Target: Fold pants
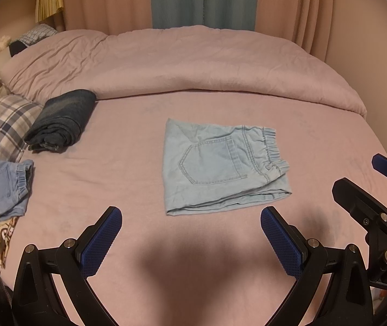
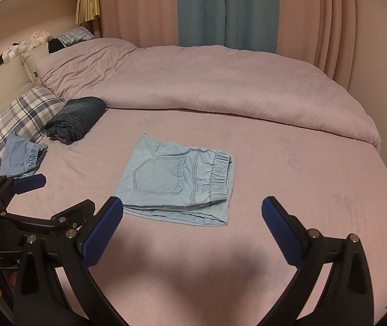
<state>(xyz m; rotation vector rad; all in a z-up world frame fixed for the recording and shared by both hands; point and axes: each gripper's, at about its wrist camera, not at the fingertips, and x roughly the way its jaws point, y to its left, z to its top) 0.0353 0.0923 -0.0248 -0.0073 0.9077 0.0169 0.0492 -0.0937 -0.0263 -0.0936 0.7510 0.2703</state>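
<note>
Pink sheets cover the bed point(image 1: 220, 258), with a rumpled pink duvet point(image 1: 188, 62) bunched along the far side and pink and teal curtains point(image 1: 204, 0) hanging behind it.

Both tongs hover low over the near part of the bed, and neither holds anything. The left tongs point(image 1: 190, 244) have their blue-padded fingers point(image 1: 101, 241) spread wide apart; the right tongs point(image 2: 192, 233) are spread just as wide, with bare sheet showing between the pads point(image 2: 283, 233).

Just ahead of both tongs lie the light blue pants point(image 1: 220, 168), folded into a compact rectangle and flat on the sheet. A back pocket faces up, the elastic waistband is towards the right tongs' side, and the layered fold edges face the tongs. Nothing touches them.

Further ahead and off to the left of the left tongs sits a dark denim bundle point(image 1: 63, 121), rolled or folded thick, next to a plaid pillow point(image 1: 0, 130). Nearer on that same left side, a second small folded pair of light denim pants point(image 1: 6, 190) lies partly over the plaid pillow. In the right wrist view the left tongs show at the left edge, close to this second pair.
</note>
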